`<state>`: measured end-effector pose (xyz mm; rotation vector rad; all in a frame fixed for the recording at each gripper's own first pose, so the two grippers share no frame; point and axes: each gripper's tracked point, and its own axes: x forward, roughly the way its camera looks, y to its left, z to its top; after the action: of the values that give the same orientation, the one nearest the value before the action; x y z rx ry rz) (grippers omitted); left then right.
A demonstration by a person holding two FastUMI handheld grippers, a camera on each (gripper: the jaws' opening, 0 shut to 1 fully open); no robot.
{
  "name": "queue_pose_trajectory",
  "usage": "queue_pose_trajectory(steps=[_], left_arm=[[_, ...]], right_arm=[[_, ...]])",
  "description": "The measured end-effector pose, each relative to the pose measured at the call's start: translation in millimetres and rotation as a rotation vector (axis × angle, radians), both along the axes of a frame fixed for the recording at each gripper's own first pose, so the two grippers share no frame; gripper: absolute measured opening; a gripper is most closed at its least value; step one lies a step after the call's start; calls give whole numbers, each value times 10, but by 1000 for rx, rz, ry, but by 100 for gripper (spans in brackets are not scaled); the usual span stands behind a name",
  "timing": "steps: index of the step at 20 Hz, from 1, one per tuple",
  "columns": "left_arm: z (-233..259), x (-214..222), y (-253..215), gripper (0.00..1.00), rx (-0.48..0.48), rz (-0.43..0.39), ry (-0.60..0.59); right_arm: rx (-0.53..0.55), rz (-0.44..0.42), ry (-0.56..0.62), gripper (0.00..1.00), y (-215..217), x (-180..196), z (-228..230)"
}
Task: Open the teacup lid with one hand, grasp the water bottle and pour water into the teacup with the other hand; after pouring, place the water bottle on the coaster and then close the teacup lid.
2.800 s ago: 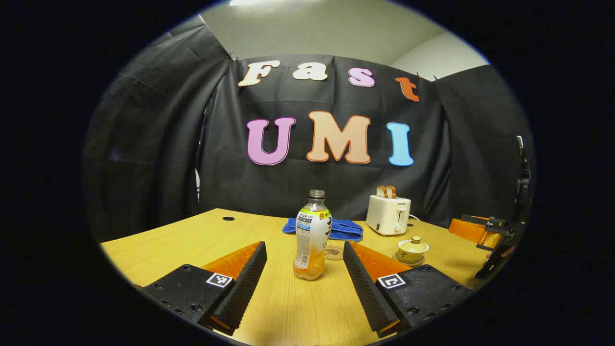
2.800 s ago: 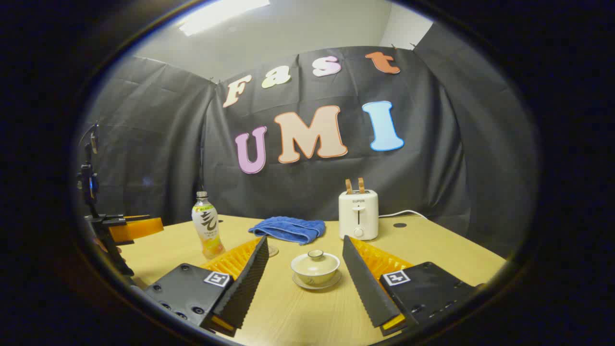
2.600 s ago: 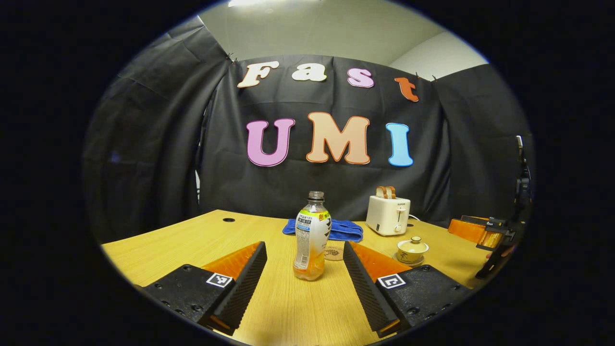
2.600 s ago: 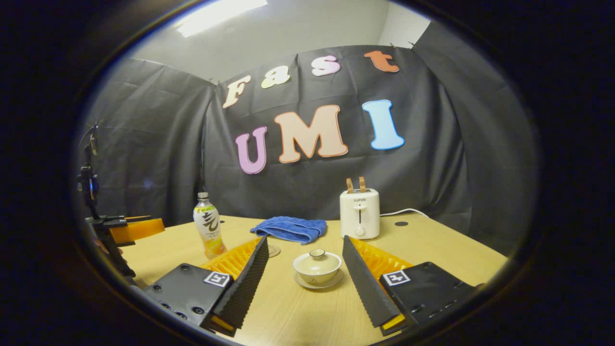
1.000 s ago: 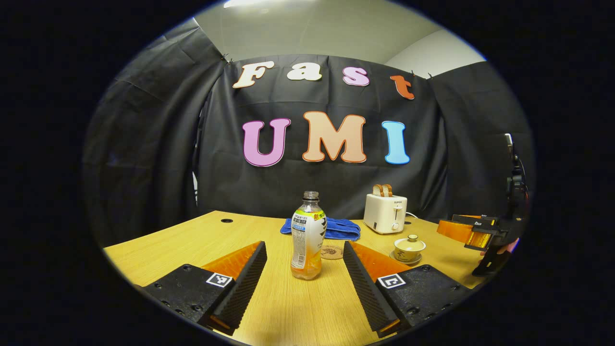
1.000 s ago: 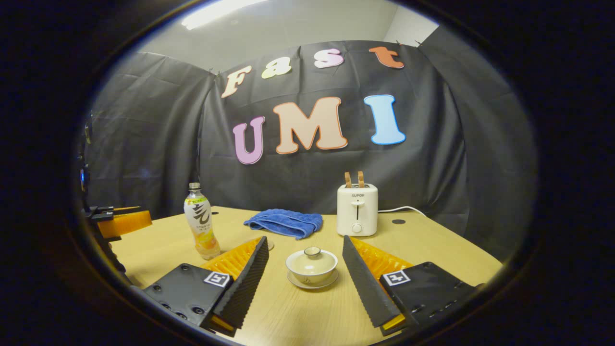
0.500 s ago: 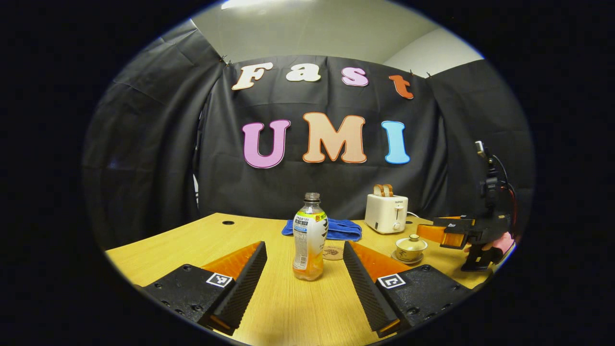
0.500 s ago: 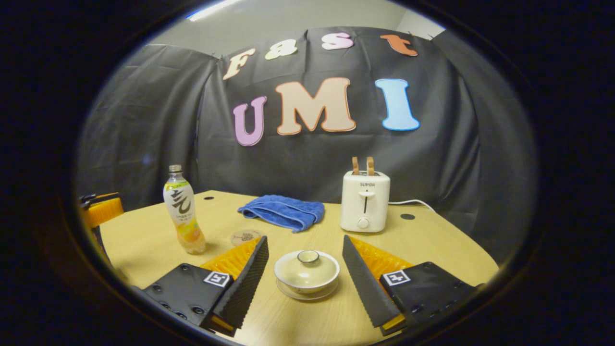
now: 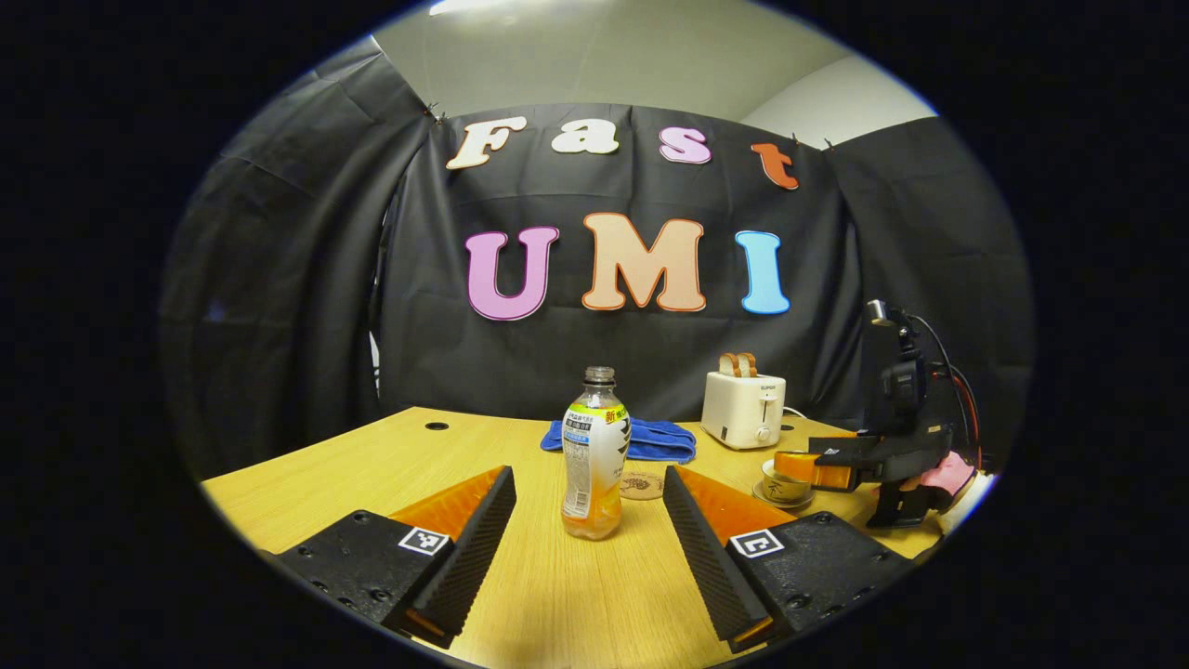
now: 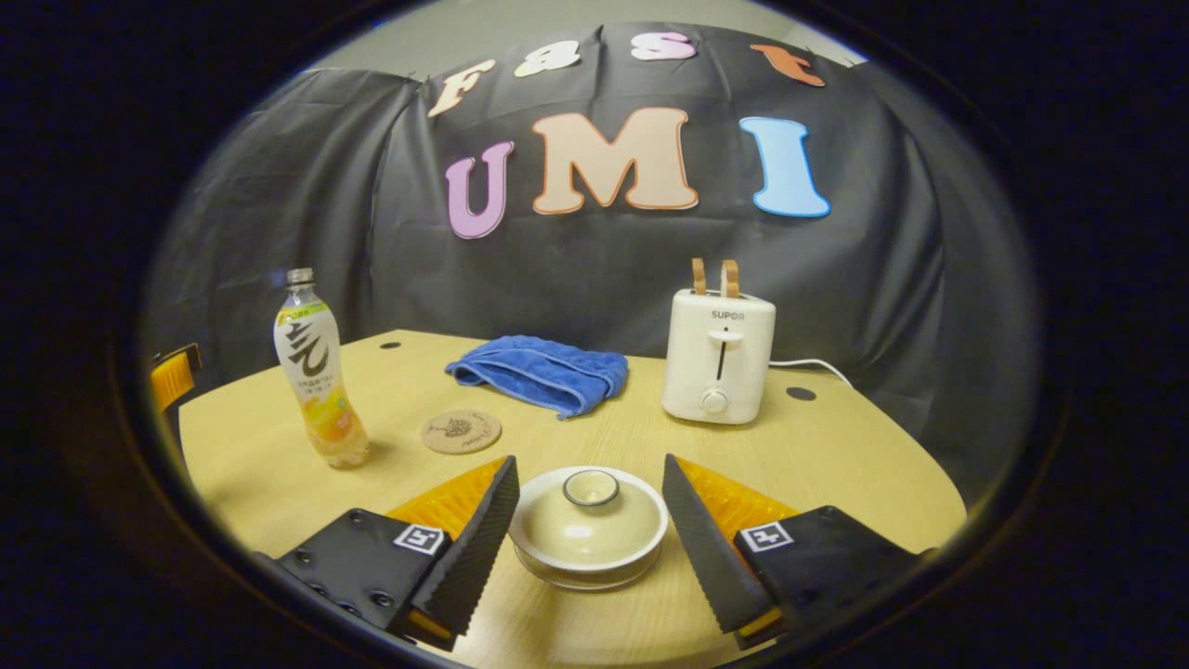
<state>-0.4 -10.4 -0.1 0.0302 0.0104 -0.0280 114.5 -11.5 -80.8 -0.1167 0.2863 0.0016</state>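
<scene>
A: Right gripper view, sweeping from the left of frame: water bottle [image 10: 313, 372] upright on the worktop [image 10: 836, 446], cap off, orange drink low in it. Just right of it, the round coaster [image 10: 462, 432] lies bare, then a crumpled blue towel [image 10: 543, 369] behind, and the white toaster [image 10: 718, 356] with two slices up, right of centre.

B: And the teacup [image 10: 589, 525]?

A: Bottom centre, lid [image 10: 589, 506] on, sitting between the fingers of the right tool [image 10: 589, 530]. Jaws wide apart, one either side of the cup, gripping nothing; I can't tell whether they touch it.

B: Left gripper view?

A: The left tool [image 9: 589, 534] gapes wide and empty at the bottom, the bottle [image 9: 595, 454] standing centre, beyond its tips, nothing in the way. At far right of frame, the right tool [image 9: 817, 465] hangs over the teacup [image 9: 783, 483], a hand [image 9: 946, 472] behind it.
</scene>
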Motion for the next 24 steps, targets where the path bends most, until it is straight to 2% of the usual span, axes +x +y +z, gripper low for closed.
queue_pose_trajectory(steps=[4,12,14,19,24], left_arm=[[-2,-13,-28,94,2,-8,3],[-17,3,-69,94,13,-22,8],[-48,4,-59,93,10,-22,15],[-116,34,-39,94,1,-19,34],[-170,133,15,94,-10,-7,54]], right_arm=[[-15,-12,5,70,-8,21,-40],[-20,-29,-3,36,-13,58,-10],[2,-27,-1,33,-12,57,2],[43,-24,-67,33,-21,0,287],[63,-9,-140,33,-23,-251,643]])
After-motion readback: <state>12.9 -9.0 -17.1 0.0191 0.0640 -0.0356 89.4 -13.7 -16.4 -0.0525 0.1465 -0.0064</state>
